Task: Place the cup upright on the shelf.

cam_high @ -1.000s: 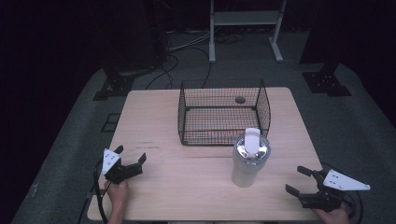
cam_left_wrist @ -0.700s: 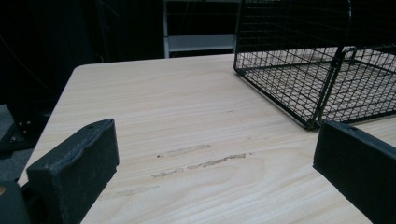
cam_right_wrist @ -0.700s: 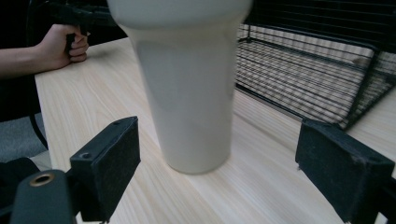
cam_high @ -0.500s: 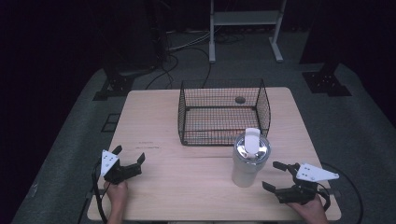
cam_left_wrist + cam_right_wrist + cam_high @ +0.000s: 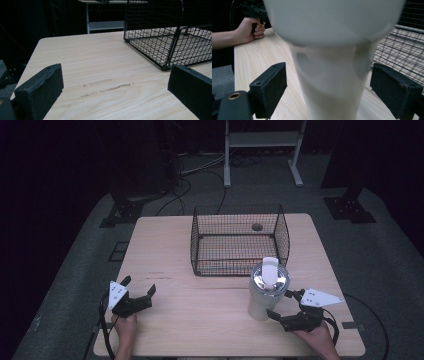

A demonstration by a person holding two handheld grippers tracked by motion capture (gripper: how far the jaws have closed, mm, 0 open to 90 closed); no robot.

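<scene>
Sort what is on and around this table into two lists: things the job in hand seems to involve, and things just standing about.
Likely in the job, judging by the grippers:
white tumbler, framed by the open right gripper
wire basket just behind it, a guess
left gripper, open, idle over the table

Just standing about:
metal stand behind
cables on the floor

Count on the bench (image 5: 170, 245): 1 wire basket (image 5: 239, 240), 1 pale tumbler (image 5: 266, 290) with 1 lid.

Grippers: 2, the left gripper (image 5: 139, 292) and the right gripper (image 5: 286, 305), each with 2 black jaws and 1 grey plate. Hands: 2, the left hand (image 5: 126, 326) and the right hand (image 5: 316, 339).

Floor beyond the bench: 1 white stand (image 5: 262, 140) and several dark cables (image 5: 192, 182), number not countable.
</scene>
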